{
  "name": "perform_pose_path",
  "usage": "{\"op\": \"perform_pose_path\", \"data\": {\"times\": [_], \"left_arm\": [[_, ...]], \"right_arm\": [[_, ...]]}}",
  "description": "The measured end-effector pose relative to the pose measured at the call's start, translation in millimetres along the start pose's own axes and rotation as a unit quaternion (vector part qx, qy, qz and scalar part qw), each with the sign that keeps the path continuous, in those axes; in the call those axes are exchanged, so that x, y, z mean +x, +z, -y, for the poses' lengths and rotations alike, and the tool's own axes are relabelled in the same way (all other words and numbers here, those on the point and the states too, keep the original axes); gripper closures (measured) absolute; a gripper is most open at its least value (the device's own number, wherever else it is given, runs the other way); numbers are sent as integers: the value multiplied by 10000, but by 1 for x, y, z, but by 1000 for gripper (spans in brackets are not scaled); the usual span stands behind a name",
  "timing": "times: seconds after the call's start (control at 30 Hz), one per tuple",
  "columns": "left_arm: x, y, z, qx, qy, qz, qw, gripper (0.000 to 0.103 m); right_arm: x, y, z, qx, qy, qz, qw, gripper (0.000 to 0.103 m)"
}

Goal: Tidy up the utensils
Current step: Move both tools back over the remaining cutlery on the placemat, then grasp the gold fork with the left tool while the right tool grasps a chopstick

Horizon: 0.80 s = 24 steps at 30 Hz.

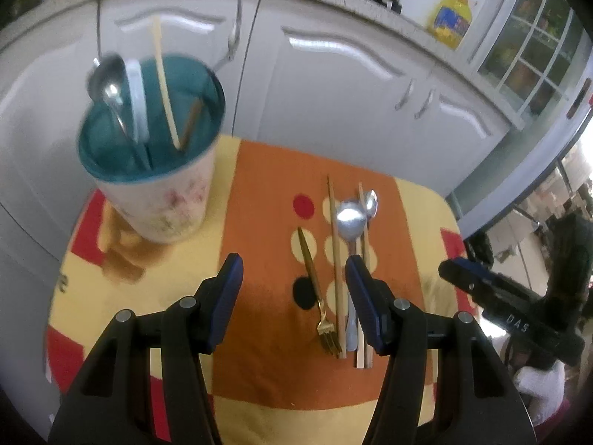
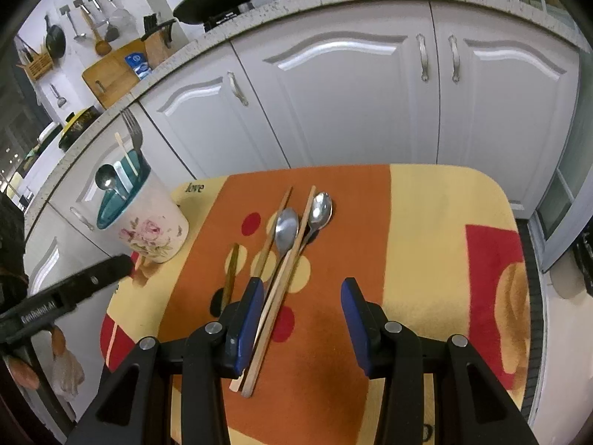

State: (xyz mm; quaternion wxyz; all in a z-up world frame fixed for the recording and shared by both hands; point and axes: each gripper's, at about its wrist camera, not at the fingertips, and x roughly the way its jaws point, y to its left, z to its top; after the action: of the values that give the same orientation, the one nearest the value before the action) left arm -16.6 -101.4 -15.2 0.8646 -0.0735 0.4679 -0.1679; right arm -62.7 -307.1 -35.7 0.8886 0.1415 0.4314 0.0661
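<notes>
Cup = landmark, floral, teal inside, at far-left corner of table; already holds spoon, fork, chopstick, so I read it as drop target. Loose utensils right of cup, laid parallel, handles toward me for easy pick: gold fork nearest cup, then chopsticks, two spoons. Left tongs open, empty, aimed between cup and row. Right tongs open, empty, left pad just beside chopsticks, probably lining up next grab.
</notes>
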Motion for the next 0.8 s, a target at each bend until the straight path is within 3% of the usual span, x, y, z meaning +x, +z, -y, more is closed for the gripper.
{"op": "perform_pose_path", "data": {"times": [0.23, 0.4, 0.8], "left_arm": [[32, -3, 0, -50, 2, -359, 9993, 46], [47, -2, -4, -109, 40, -516, 9986, 46], [67, 4, -10, -111, 64, -706, 9974, 46]], "right_arm": [[27, 11, 6, -31, 75, -118, 9999, 62], [54, 29, 5, -130, 244, -234, 9993, 78], [117, 71, 9, -119, 180, -622, 9978, 92]]}}
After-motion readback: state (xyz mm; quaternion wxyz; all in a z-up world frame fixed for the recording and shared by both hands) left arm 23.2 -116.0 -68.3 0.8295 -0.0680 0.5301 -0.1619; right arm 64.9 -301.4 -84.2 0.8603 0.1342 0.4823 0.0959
